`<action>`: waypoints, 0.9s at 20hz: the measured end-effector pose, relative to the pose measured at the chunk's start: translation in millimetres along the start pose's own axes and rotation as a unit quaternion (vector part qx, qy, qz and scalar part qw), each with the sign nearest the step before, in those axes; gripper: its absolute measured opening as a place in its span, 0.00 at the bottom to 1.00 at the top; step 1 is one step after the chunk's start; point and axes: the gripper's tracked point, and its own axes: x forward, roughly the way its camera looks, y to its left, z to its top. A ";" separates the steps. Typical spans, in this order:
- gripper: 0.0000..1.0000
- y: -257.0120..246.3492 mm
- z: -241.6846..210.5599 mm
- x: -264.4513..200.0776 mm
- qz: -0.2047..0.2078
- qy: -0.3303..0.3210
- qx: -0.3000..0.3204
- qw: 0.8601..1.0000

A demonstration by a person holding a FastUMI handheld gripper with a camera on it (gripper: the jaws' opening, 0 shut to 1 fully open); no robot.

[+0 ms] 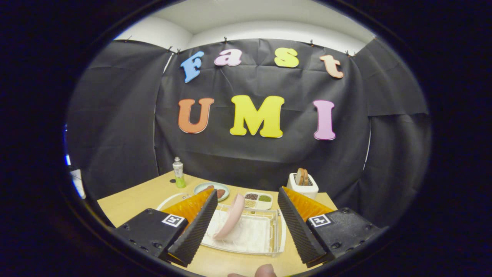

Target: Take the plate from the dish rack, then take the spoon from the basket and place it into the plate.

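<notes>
One pink plate (230, 221), tilted edgewise

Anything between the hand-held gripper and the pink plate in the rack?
Nothing visible. The hand-held gripper is open, and the pink plate stands tilted on edge in the dish rack, between and just ahead of the fingers with open space around it. The green plate, divided dish and toaster sit beyond the rack.
</notes>
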 end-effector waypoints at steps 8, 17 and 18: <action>1.00 16.5 -5.1 77.1 0.020 0.141 -0.002 0.990; 1.00 23.7 -68.0 128.8 0.021 0.300 0.058 0.952; 1.00 26.0 -75.0 132.6 0.021 0.313 0.066 0.947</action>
